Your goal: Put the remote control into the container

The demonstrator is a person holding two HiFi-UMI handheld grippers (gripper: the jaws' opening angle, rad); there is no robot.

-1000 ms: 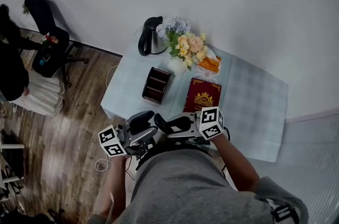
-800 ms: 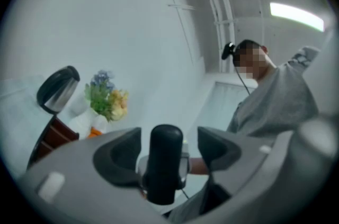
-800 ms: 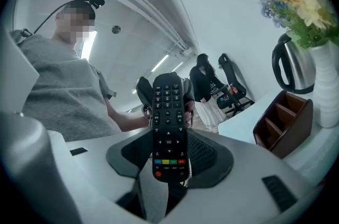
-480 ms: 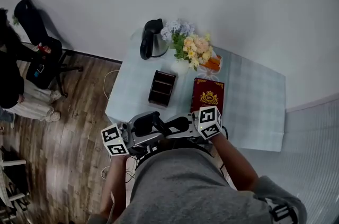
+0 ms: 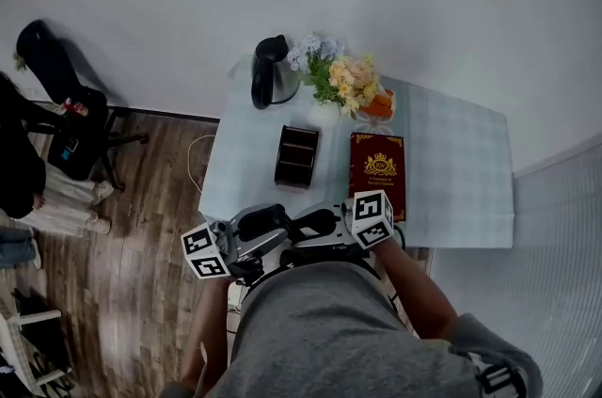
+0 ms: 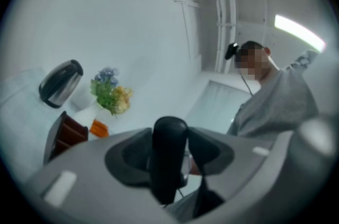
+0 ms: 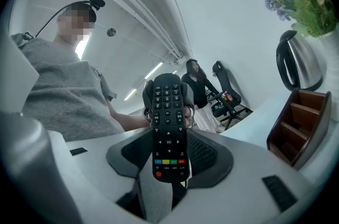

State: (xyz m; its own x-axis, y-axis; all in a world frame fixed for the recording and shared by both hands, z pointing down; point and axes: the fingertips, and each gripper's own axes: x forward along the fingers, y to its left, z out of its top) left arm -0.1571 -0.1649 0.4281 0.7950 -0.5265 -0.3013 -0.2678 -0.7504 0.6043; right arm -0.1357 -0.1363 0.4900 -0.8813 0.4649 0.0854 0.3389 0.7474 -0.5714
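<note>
The remote control (image 7: 168,127) is matt black plastic with small coloured buttons. At the table's far left corner, the kettle (image 5: 273,76) has a shiny metal body and a black plastic handle. The container (image 5: 297,156) looks like dark stained wood. A pale checked cloth (image 5: 451,170) covers the table. The floor (image 5: 141,227) is wood plank.

Table (image 5: 451,170) covered with pale checked cloth. Set on it: kettle (image 5: 271,71) at far left corner, flower bouquet (image 5: 339,81) beside it, brown divided container (image 5: 297,156) mid-table, red book (image 5: 377,175) just right of it.

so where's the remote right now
In the right gripper view the remote is clamped in the right gripper, off the table, with the container to its right.
</note>
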